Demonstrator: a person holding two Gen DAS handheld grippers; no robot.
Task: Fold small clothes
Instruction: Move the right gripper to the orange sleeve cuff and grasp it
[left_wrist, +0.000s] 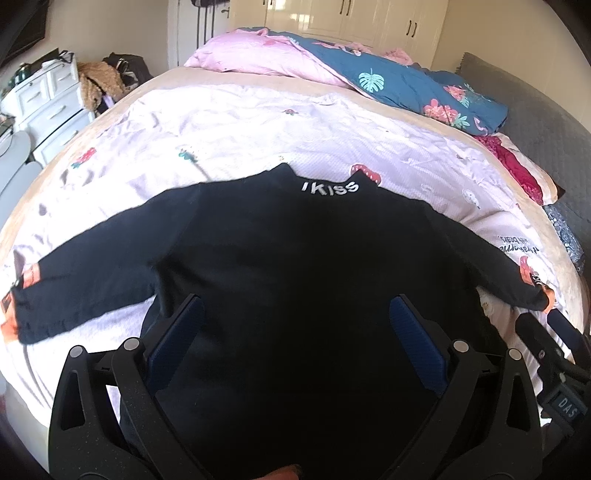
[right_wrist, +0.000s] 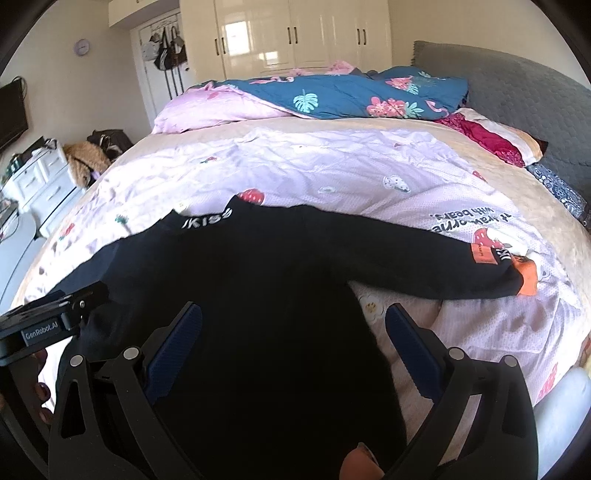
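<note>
Black top (left_wrist: 295, 258) spread flat on pale printed bedsheet (left_wrist: 229, 125), both sleeves extended sideways, collar lettering facing away. Left gripper (left_wrist: 295, 314) poised over lower body of garment, jaws wide apart, nothing held. Right gripper (right_wrist: 293, 321) over garment's right edge, likewise fully spread, empty.

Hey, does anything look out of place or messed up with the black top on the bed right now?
Nothing stands out. The black top lies spread flat on the pale bedspread, collar away, both sleeves out to the sides. The left gripper and the right gripper are open above its lower part.
</note>
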